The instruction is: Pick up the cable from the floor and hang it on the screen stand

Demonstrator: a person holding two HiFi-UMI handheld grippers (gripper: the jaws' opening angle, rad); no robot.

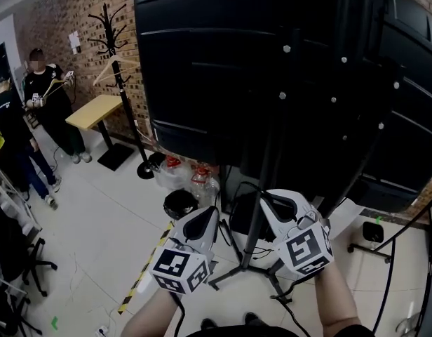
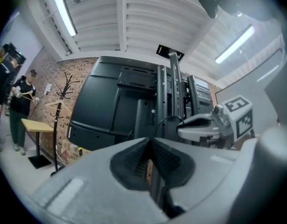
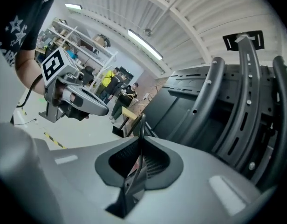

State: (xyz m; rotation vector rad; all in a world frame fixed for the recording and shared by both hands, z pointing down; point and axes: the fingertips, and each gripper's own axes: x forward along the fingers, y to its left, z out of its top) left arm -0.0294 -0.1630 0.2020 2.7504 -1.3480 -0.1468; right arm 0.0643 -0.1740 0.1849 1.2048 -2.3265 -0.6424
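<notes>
The black screen stand's pole (image 1: 257,230) rises between my two grippers, and the dark backs of the screens (image 1: 272,62) fill the view above it. My right gripper (image 1: 273,203) is just right of the pole. It is shut on the thin black cable (image 3: 140,129), which sticks up out of the pads. From its tip the cable (image 1: 252,184) arcs toward the pole. My left gripper (image 1: 212,214) is left of the pole, pads together (image 2: 150,155). Whether any cable is in it I cannot tell. In the left gripper view, the cable (image 2: 167,119) curves into the right gripper (image 2: 183,127).
A coat rack (image 1: 114,62) and a small wooden table (image 1: 97,109) stand by the brick wall at the left, with people (image 1: 51,100) beside them. A black bin (image 1: 179,203) and bottles (image 1: 202,181) sit at the stand's foot. Yellow-black tape (image 1: 142,272) marks the floor.
</notes>
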